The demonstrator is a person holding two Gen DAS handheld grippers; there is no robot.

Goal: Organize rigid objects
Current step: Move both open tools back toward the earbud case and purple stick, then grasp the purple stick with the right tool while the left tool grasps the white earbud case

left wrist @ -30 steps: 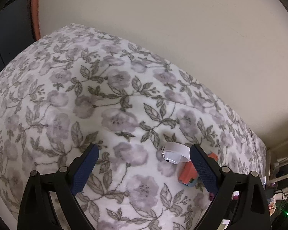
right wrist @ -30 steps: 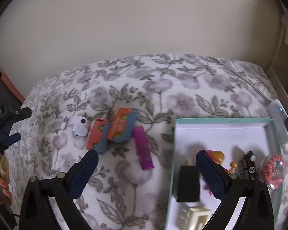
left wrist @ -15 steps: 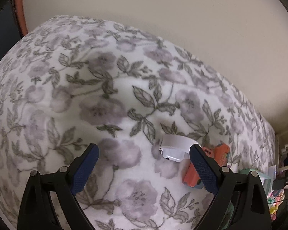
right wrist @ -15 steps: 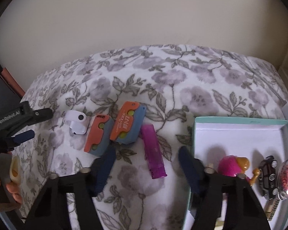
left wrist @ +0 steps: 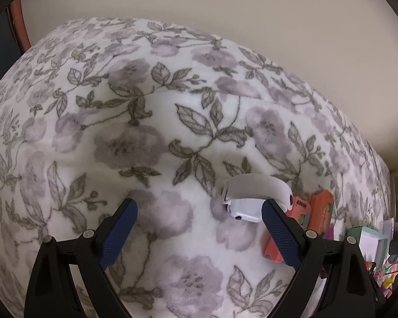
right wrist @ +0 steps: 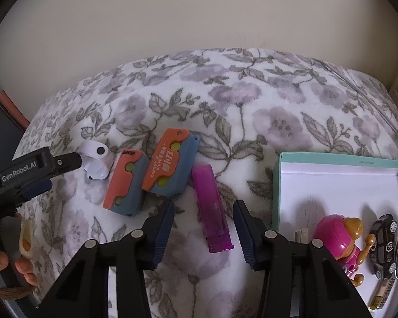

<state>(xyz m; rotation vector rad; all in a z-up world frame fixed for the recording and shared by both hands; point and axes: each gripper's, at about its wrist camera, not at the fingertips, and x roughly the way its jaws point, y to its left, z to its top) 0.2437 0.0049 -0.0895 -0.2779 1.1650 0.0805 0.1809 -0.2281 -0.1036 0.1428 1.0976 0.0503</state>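
Between the parted right gripper [right wrist: 203, 217] fingers lies the purple lighter [right wrist: 212, 209].

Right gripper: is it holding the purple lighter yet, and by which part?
Nothing is held. The right gripper is open, its fingers on either side of the purple lighter, which lies on the blanket. The left gripper is open and empty too.

**Items on the blanket, box at the right**

On the floral blanket [right wrist: 252, 100] four things lie in a row: the earbud case [right wrist: 95, 163] farthest left, then the smaller cutter [right wrist: 126, 182], the larger cutter [right wrist: 169, 161] touching it, then the lighter [right wrist: 212, 209]. Right of the lighter sits the open box [right wrist: 331, 160], holding a toy pup [right wrist: 339, 235] and, to its right, a toy car [right wrist: 384, 243].
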